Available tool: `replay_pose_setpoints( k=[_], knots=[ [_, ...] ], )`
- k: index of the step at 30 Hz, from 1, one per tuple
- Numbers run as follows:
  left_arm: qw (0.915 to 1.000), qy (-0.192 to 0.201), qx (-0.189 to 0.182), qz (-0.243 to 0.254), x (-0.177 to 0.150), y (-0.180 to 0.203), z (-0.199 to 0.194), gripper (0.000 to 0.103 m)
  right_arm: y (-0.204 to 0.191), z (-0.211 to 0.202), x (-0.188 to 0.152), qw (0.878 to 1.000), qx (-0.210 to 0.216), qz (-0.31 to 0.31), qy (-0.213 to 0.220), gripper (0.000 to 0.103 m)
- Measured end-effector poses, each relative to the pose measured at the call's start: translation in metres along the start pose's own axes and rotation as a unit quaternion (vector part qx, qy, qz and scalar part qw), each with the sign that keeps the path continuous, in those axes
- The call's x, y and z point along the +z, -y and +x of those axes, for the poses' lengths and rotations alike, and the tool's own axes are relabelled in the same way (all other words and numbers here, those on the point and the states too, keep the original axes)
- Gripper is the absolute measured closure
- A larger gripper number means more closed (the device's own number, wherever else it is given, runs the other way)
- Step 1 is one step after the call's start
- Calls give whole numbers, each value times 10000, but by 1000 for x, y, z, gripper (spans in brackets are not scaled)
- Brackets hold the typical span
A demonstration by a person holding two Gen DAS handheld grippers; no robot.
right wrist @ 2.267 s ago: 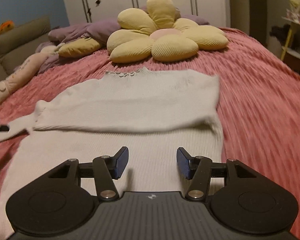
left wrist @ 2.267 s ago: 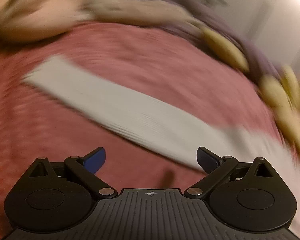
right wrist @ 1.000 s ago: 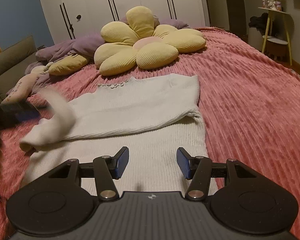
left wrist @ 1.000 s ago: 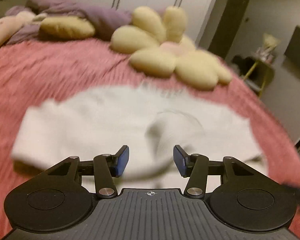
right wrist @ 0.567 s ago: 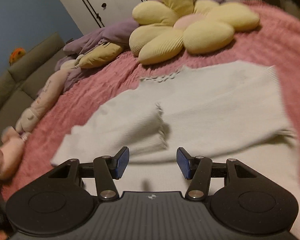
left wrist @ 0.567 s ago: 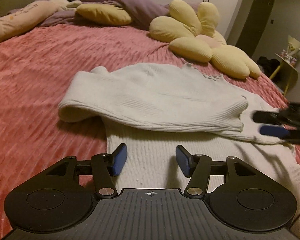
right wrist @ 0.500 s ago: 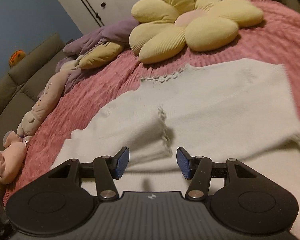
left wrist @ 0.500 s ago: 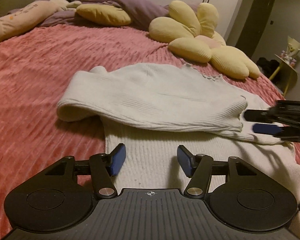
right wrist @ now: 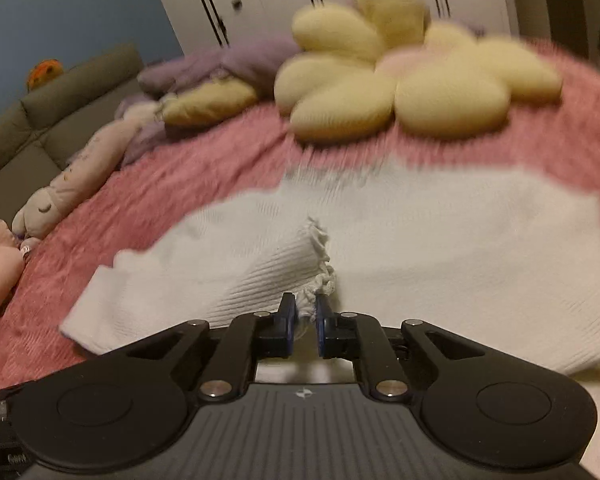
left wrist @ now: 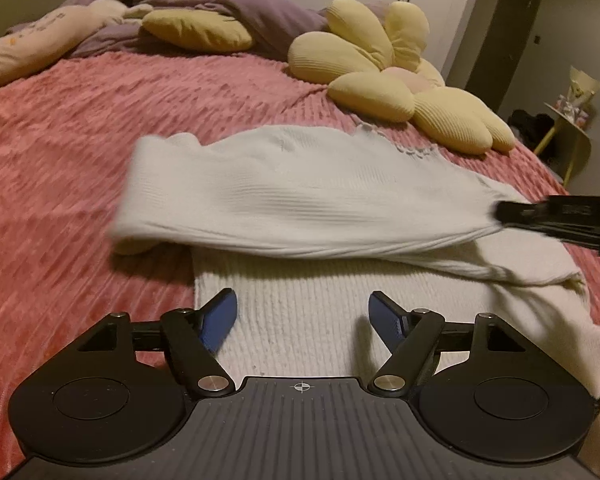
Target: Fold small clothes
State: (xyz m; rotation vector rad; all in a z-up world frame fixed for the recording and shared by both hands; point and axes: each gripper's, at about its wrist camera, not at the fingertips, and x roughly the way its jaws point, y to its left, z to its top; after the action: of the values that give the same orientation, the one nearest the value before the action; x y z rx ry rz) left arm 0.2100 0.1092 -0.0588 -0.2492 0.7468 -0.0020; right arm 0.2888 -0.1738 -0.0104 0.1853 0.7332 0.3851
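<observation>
The white ribbed knit sweater [left wrist: 300, 200] lies flat on the pink ribbed bedspread [left wrist: 60, 160]. The right gripper [right wrist: 306, 314] has its fingers pinching the folded-over sleeve's frilled cuff [right wrist: 318, 256]; the left gripper [left wrist: 302, 312] has fingers spread, having just opened, with nothing between them. Sleeve-folding is underway; next, I judge, settle that cuff flat

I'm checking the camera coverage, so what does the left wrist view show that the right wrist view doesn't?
Left only: the open left gripper above the sweater's ribbed body, and a side table.
Right only: the right gripper's fingers pinching the cuff, and a sofa.
Both: sweater, flower pillow, bedspread.
</observation>
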Motion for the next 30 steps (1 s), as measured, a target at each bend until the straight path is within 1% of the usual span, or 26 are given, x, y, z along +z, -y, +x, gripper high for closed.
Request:
replay_pose_setpoints(
  k=[2, 3, 5, 8, 9, 11, 12, 13, 15, 17, 18, 20, 21, 22, 23, 24, 25, 28, 30],
  knots=[
    [9999, 20, -20, -105, 2, -2, -1, 25, 12, -18, 3, 9990, -349, -26, 289, 93],
    [9999, 14, -20, -156, 3, -2, 0, 25, 19, -23, 5, 9977, -586, -18, 338, 93],
    [9998, -4, 14, -178, 4, -1, 1, 25, 36, -29, 7, 9926, -1155, -37, 361, 93],
    [9999, -33, 62, -106, 5, 2, 2, 25, 59, -32, 4, 9867, -1604, 122, 236, 93],
    [9999, -46, 70, -78, 5, 2, 2, 25, 67, -33, 2, 9862, -1624, 258, 199, 90],
    [9999, -62, 78, -54, 6, 3, 2, 25, 84, -34, -3, 9883, -1311, 780, 27, 85],
    [9999, -76, 85, -57, 6, 3, 2, 25, 89, -33, -5, 9879, -1185, 1001, -25, 80],
    [9999, -83, 96, -63, 7, 3, 2, 25, 94, -33, -9, 9874, -1059, 1175, -69, 77],
    [9999, -73, 102, -64, 8, 4, 1, 25, 95, -29, -12, 9869, -945, 1301, -110, 68],
    [9999, -53, 92, -14, 9, 6, -1, 25, 96, -26, -12, 9854, -1000, 1367, -157, 68],
    [9999, -50, 104, 37, 9, 7, -1, 25, 96, -24, -12, 9849, -962, 1436, -116, 64],
    [9997, -58, 193, 125, 10, 9, 2, 25, 97, -20, -9, 9838, -923, 1526, -175, 60],
    [9995, -73, 254, 148, 11, 9, 3, 25, 95, -15, -7, 9839, -975, 1478, -252, 60],
    [9994, -65, 307, 154, 12, 9, 4, 25, 94, -13, -5, 9843, -1012, 1417, -299, 60],
    [9993, -41, 335, 150, 14, 9, 4, 25, 92, -11, -4, 9852, -1060, 1305, -327, 68],
    [9993, -17, 350, 148, 16, 8, 4, 25, 89, -11, -2, 9871, -1068, 1144, -331, 77],
    [9992, -2, 371, 164, 17, 7, 4, 25, 85, -11, -1, 9890, -1075, 966, -327, 95],
    [9983, 17, 550, 185, 21, 4, 6, 26, 74, -23, 2, 9907, -1310, 369, 39, 95],
    [9982, 4, 591, 113, 25, 1, 9, 27, 69, -31, 4, 9878, -1534, 81, 271, 95]
  ],
)
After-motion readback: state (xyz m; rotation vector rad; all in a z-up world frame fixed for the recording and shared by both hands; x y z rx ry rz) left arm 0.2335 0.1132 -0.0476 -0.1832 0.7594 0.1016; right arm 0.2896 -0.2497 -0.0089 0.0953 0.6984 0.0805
